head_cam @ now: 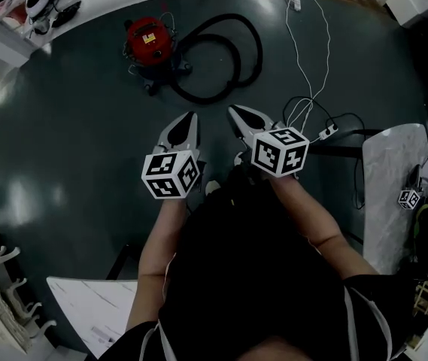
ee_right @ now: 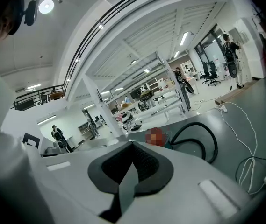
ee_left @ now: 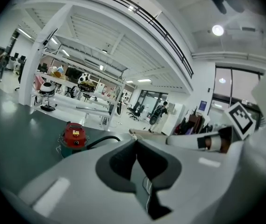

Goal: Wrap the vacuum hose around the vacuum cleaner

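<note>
Okay, head view: left gripper [head_cam: 190, 119] and right gripper [head_cam: 235, 111] are hovering side by side over the dark floor [head_cam: 71, 141], both pointing toward the red vacuum cleaner [head_cam: 150, 42], which is sitting well apart from them with its black hose [head_cam: 259, 51] lying in loose loops beside it. Left gripper view: fingers are pressing together, nothing between them. Right gripper view: fingers are likewise pressing together on nothing, with the hose looping on the floor beyond.
</note>
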The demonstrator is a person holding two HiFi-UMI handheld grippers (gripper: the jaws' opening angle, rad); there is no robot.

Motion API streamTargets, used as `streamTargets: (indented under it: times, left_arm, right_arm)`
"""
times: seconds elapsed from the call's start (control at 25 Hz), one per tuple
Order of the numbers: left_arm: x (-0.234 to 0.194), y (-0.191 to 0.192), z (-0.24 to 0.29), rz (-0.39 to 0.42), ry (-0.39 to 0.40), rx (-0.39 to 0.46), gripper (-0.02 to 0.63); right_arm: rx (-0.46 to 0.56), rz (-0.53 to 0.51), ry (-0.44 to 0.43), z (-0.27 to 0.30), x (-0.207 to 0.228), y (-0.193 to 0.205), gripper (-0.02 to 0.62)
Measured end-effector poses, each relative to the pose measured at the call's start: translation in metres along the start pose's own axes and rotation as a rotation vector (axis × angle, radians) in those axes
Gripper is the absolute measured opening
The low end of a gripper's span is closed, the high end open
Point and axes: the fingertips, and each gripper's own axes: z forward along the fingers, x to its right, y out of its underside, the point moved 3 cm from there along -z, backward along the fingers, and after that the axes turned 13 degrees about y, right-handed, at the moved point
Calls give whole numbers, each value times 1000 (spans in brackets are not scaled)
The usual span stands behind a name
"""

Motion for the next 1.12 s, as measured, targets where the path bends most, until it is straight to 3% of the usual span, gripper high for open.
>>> streamTargets:
  times: [0.32, 1.12]
  left_arm:
    - [-6, -18, 36, 3, 42, 54, 9]
    - [12, -26, 201, 28, 134, -48, 8]
  right_arm:
    - [-5, 8, 5, 26, 29, -19, -5]
    - [-23, 98, 61, 74, 171, -76, -5]
